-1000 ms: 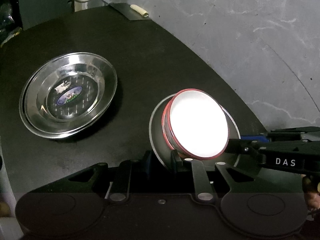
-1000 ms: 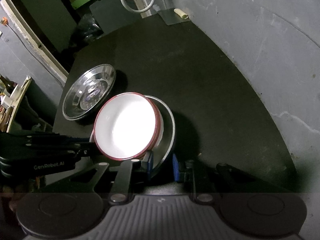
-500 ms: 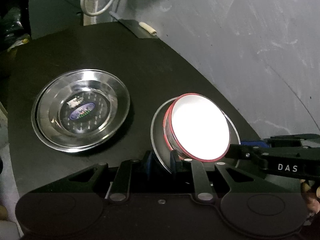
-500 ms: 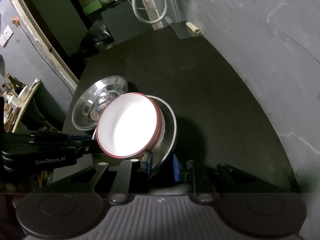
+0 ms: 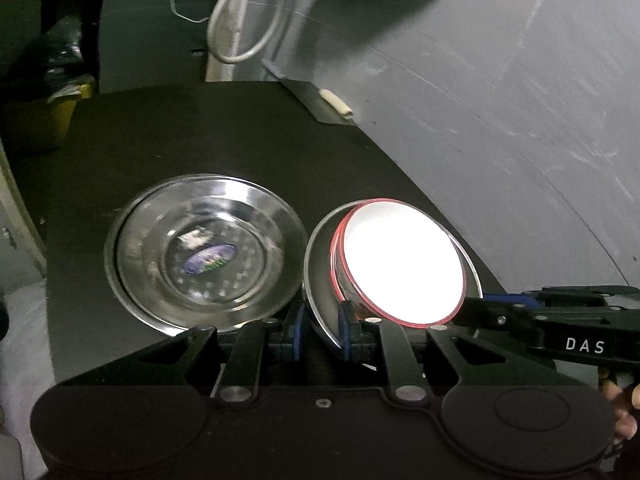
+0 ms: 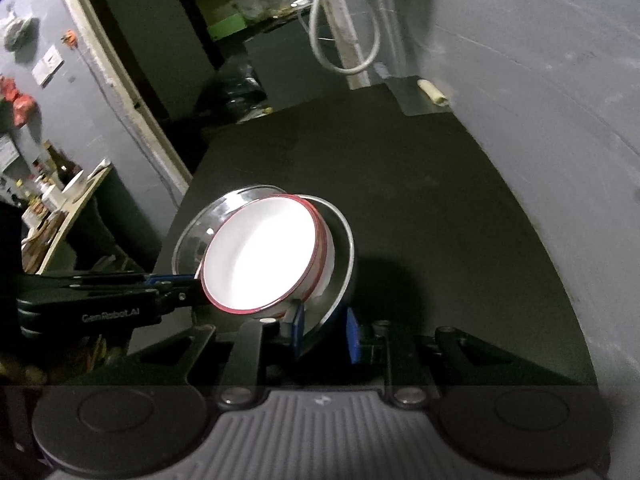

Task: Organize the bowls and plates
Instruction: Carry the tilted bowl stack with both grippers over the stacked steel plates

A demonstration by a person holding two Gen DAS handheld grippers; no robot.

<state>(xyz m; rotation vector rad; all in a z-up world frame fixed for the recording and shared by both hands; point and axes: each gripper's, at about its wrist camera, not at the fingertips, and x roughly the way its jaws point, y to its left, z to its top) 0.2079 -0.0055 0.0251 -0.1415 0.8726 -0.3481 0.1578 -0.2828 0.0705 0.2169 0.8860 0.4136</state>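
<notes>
- Your left gripper [image 5: 320, 330] has its blue-padded fingers [image 5: 298, 332] set on either side of the near rim of a steel plate [image 5: 320, 280]; the rim runs through the gap between the pads, clamped there.
- Your right gripper [image 6: 326, 330] grips the same steel plate [image 6: 342, 264] from the opposite edge, one blue pad on each face of the rim.
- That plate hangs tilted between your two tools, lifted off the dark tabletop [image 5: 200, 136].
- A white bowl with a red rim [image 5: 402, 260] sits on the plate, leaning with it; its inside is washed out by glare, so you cannot read any detail there.
- From the right wrist view the bowl [image 6: 264, 256] covers most of the plate, and its red edge lies just above your inner finger.
- A second steel plate [image 5: 202, 256] rests flat on the tabletop, just beside the held one on its left; a blue oval sticker [image 5: 208, 260] marks its centre.
- In the right wrist view this resting plate [image 6: 212, 220] shows only as a crescent behind the bowl.
- At the far end of the table lie a flat metal sheet [image 5: 316, 104] and a small pale roll [image 5: 338, 102] against the grey wall [image 5: 500, 100].
- A white cable loop [image 5: 248, 28] hangs beyond the table's far edge.
</notes>
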